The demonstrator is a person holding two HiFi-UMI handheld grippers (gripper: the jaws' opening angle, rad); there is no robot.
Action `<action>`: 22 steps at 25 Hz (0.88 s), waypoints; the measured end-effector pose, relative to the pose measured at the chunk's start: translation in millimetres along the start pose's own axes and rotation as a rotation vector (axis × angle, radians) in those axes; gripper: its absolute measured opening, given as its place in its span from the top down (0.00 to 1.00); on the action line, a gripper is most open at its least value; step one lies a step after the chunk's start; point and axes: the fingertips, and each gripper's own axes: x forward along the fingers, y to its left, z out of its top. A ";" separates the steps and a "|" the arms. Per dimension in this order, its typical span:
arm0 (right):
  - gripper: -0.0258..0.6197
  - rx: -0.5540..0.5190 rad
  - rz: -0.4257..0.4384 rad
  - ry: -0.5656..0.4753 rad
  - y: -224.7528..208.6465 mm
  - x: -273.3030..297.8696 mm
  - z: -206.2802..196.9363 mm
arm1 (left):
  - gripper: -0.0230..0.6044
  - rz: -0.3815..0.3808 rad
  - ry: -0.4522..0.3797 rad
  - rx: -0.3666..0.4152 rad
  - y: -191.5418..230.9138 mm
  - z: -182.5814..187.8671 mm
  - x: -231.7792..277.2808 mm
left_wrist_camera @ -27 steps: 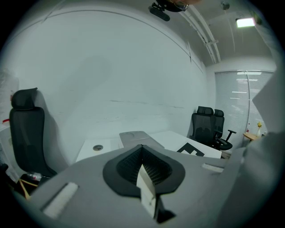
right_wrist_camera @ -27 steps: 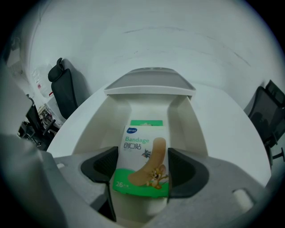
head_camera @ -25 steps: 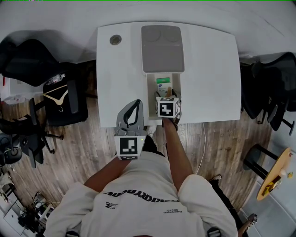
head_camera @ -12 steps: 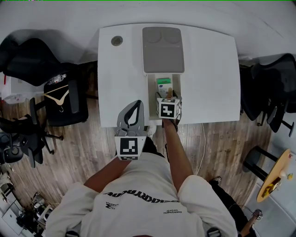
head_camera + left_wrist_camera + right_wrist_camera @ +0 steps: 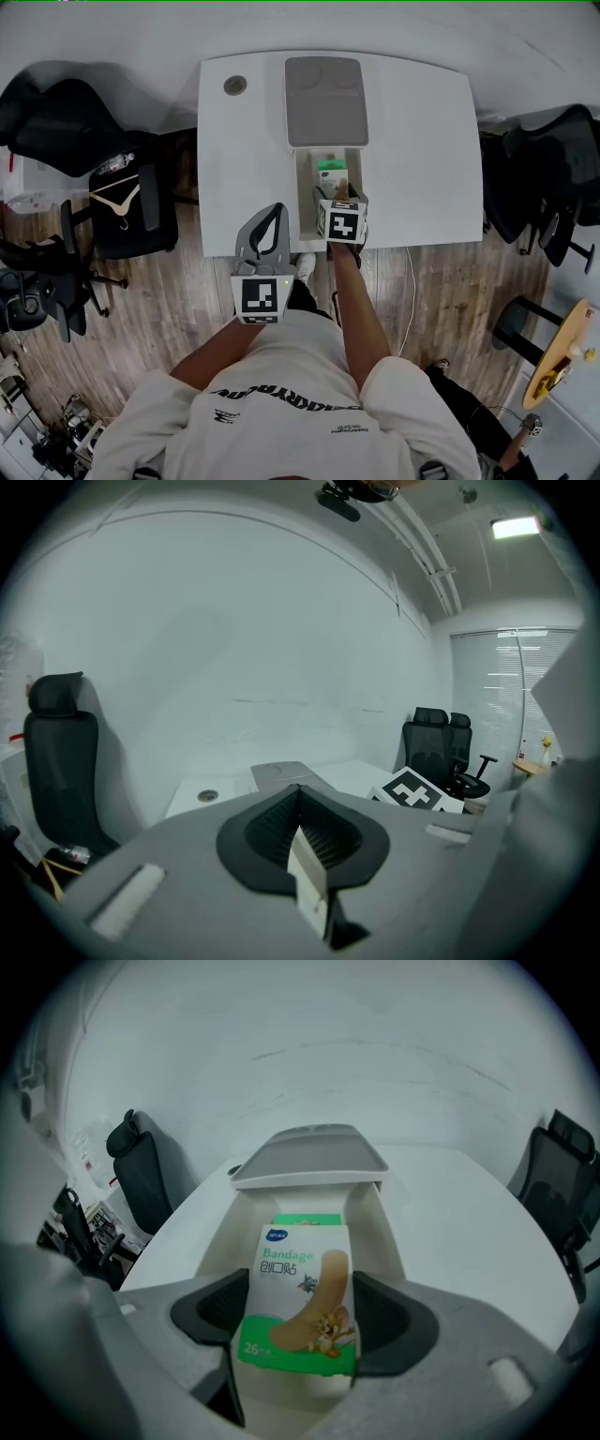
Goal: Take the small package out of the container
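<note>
A white container [image 5: 307,202] stands on the white table [image 5: 422,150], its grey lid [image 5: 326,98] folded open behind it. My right gripper [image 5: 337,193] reaches into the container and is shut on a small white-and-green bandage box [image 5: 333,176]. In the right gripper view that bandage box [image 5: 302,1297] stands upright between the dark pads [image 5: 398,1321]. A second green box [image 5: 307,1219] lies behind it inside the container [image 5: 230,1237]. My left gripper [image 5: 277,212] hangs over the table's front edge, left of the container. Its jaws [image 5: 300,801] are shut with nothing in them.
A round grommet [image 5: 234,84] sits in the table's far left corner. Black office chairs [image 5: 66,122] and a hanger [image 5: 114,199] stand at the left, with more chairs [image 5: 548,187] at the right. A yellow round table [image 5: 562,352] is at the lower right.
The right gripper, still shut on the bandage box, has drifted slightly towards me. The left gripper has not moved.
</note>
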 end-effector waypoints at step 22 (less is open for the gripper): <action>0.42 -0.013 0.040 -0.133 14.6 -57.0 7.6 | 0.96 -0.003 -0.055 0.026 -17.5 16.4 -33.5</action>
